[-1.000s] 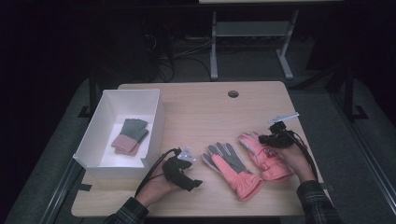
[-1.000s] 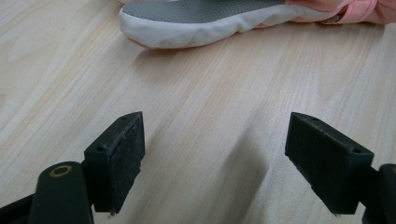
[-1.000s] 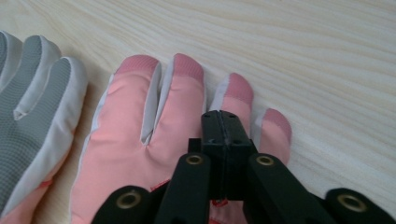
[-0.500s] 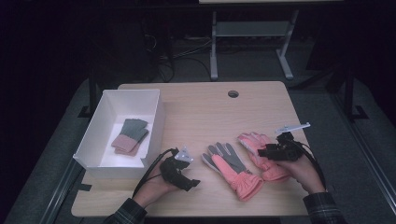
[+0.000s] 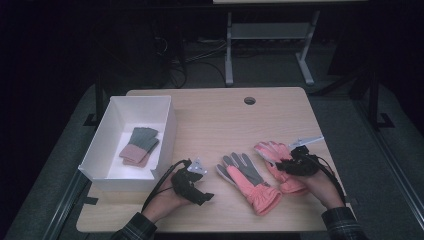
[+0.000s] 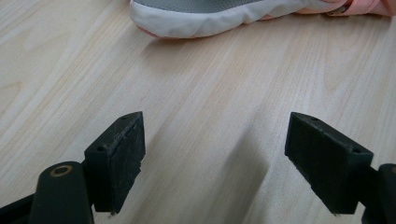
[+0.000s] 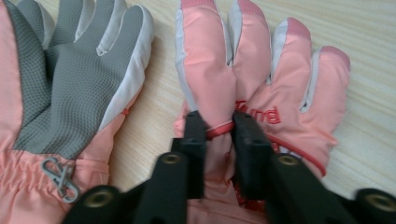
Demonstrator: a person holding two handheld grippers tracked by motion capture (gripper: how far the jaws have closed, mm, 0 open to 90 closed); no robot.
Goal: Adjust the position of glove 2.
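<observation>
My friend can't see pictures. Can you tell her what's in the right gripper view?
The right gripper has just closed its black fingers on a fold of the pink glove lying back up on the wooden table. Its partner, the grey-palmed glove, lies beside it.

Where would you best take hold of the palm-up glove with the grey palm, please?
Probably at the gathered pink cuff of the grey-palmed glove, coming from above on its near end: the cuff bunches into a fold, while the flat palm offers no edge. The left gripper stands open beside it.
</observation>
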